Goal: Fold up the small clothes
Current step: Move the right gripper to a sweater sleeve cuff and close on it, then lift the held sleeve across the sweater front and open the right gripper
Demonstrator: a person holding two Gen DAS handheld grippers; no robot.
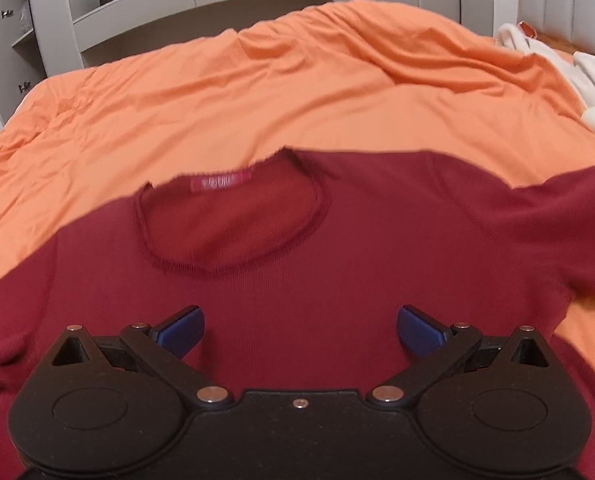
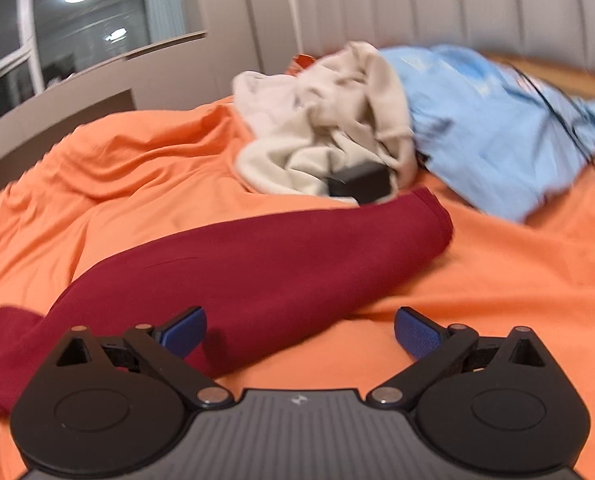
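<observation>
Lying flat on the orange bedsheet [image 1: 257,92], a ribbed maroon sweater [image 1: 337,248] is seen, neckline pointing away. Its sleeve [image 2: 281,256] is stretched rightward. Jaws of both the left gripper [image 1: 300,330] and right gripper [image 2: 300,330] are spread wide, empty.

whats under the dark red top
The dark red top lies spread on the orange bedcover, which shows all round it. Whatever sits beneath the fabric itself is covered. Both claws are open above it.
</observation>
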